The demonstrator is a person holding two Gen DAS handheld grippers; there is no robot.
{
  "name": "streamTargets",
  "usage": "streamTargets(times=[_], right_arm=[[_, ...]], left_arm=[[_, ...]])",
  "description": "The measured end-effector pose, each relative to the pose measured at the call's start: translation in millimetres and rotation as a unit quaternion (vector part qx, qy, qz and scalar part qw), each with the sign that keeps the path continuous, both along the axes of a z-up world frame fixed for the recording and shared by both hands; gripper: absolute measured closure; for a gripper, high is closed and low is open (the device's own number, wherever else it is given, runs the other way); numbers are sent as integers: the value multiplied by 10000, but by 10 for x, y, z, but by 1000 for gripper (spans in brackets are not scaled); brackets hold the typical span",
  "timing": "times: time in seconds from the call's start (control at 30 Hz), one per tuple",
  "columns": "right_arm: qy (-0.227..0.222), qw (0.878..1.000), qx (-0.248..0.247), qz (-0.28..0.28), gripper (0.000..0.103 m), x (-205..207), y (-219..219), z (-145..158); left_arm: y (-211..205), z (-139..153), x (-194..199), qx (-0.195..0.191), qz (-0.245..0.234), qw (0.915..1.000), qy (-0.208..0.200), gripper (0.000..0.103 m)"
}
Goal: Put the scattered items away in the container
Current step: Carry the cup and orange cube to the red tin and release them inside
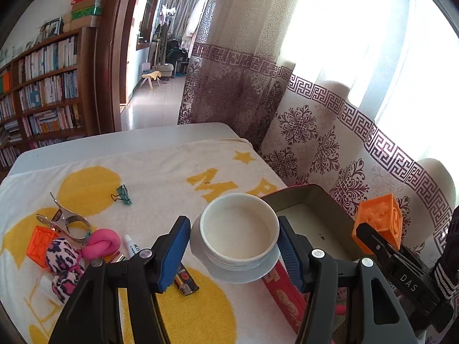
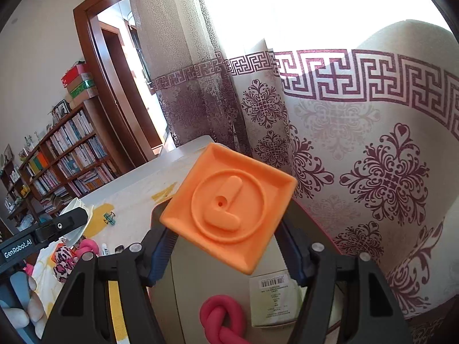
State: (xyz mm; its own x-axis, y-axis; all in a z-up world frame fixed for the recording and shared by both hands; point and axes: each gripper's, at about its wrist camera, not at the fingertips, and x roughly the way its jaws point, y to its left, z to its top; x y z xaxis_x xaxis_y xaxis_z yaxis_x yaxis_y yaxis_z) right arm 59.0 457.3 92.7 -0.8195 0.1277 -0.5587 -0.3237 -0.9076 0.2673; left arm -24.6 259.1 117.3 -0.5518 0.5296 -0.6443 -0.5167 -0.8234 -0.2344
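My left gripper is shut on a white round bowl-like dish, held above the towel beside the tin container. My right gripper is shut on an orange cube and holds it over the open tin; the same cube shows in the left wrist view. A pink knot and a labelled white card lie inside the tin. On the towel at left lie another orange cube, a pink knot, a leopard-print pink toy, a metal clip, a green binder clip, a lighter and a white tube.
The table has a white and yellow towel over it. A red lid or box lies under the tin's near side. Patterned curtains hang right behind the table. A bookshelf and a doorway stand at the far left.
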Motion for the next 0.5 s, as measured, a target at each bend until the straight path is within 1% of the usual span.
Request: streamTargets(times=[0.13,0.23,0.5], right_arm=[[-149,9999,30,-5,33,32,89,-67],[-242,9997,30,-4,33,43,161,-104],[-384,9990,210,6,33,15,219,-107]], left_arm=[[377,-18,19,-18,-337,9994,-77,40],[583,-56,10,-28,-522,9985,-162,41],[923,-104,-74,90,-847,9958,-334,40]])
